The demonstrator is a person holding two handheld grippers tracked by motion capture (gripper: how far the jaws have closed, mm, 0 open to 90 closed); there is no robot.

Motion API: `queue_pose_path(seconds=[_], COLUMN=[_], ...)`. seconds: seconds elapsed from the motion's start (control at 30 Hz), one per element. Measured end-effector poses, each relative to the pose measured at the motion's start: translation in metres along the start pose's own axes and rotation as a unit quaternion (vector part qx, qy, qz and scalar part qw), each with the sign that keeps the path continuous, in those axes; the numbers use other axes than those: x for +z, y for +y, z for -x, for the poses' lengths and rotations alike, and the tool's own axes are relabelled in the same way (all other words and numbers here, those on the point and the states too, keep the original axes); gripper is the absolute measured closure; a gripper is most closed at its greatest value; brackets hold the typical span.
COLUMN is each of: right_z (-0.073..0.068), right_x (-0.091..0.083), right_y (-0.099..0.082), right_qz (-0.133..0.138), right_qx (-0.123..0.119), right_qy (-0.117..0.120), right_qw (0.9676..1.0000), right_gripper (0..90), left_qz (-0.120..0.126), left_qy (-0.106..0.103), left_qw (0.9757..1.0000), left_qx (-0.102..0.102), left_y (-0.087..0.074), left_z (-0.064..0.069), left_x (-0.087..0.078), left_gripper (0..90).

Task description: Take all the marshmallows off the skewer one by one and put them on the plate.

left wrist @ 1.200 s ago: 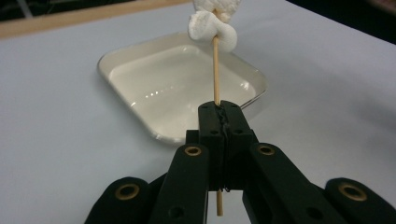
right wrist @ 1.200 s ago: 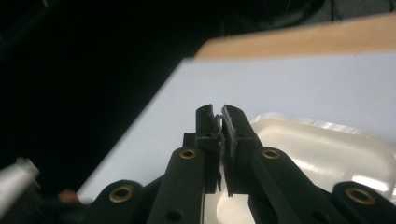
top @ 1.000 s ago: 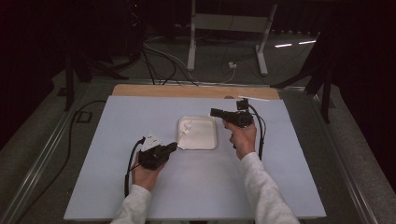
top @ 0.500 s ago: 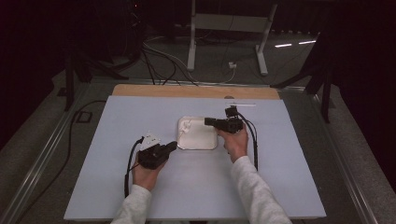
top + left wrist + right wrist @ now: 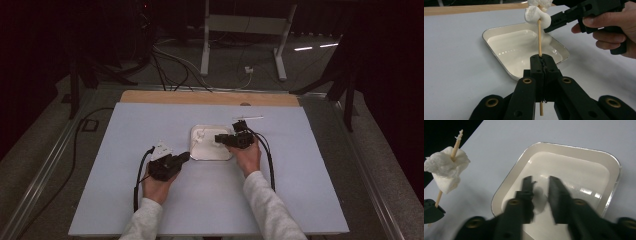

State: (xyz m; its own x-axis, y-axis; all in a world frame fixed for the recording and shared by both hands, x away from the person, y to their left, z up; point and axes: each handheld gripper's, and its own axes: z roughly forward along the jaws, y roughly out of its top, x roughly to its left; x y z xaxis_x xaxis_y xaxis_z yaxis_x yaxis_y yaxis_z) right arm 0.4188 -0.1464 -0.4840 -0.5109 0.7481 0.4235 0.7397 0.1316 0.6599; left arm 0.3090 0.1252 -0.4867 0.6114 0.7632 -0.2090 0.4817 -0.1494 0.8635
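In the left gripper view, the top edge cuts off the upper marshmallow [image 5: 535, 2] at 12 o'clock, so we cannot see the tip of the wooden stick [image 5: 539, 37]. The middle of the stick hides between the shut jaws of the left gripper [image 5: 541, 66]. In the right gripper view, the right gripper [image 5: 540, 185] is blurry, and it covers part of the white tray [image 5: 599, 167]. In the high view, the marshmallows are too small for us to make out.

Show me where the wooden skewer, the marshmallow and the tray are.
wooden skewer [image 5: 539, 37]: left gripper view, bare shaft.
marshmallow [image 5: 445, 168]: right gripper view, its white side.
tray [image 5: 194, 155]: high view, near left rim.
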Motion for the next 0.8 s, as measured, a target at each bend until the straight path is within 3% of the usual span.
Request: queue_pose_path(seconds=[0.17, 0.33, 0.57, 0.8], right_z=[-0.001, -0.004, -0.009, -0.016], right_x=[-0.001, -0.007, -0.017, -0.021], right_y=[0.000, 0.003, 0.007, 0.010], right_qz=[-0.003, 0.010, 0.027, 0.031], right_qx=[-0.003, 0.003, 0.009, 0.010], right_qy=[-0.009, 0.014, 0.048, 0.073], right_qw=[1.0000, 0.9998, 0.9984, 0.9968], right_gripper=[49.1, 38.6, 29.9, 28.2], left_qz=[0.000, 0.001, 0.000, -0.001], left_qy=[0.001, 0.003, 0.004, 0.005], left_qw=[1.0000, 1.0000, 1.0000, 1.0000], left_qx=[-0.002, -0.004, -0.004, -0.004], left_y=[0.000, 0.000, -0.001, -0.001], left_z=[-0.001, -0.002, -0.002, -0.001], left_x=[0.000, 0.000, 0.000, 0.001], left_gripper=[90.0, 90.0, 90.0, 90.0])
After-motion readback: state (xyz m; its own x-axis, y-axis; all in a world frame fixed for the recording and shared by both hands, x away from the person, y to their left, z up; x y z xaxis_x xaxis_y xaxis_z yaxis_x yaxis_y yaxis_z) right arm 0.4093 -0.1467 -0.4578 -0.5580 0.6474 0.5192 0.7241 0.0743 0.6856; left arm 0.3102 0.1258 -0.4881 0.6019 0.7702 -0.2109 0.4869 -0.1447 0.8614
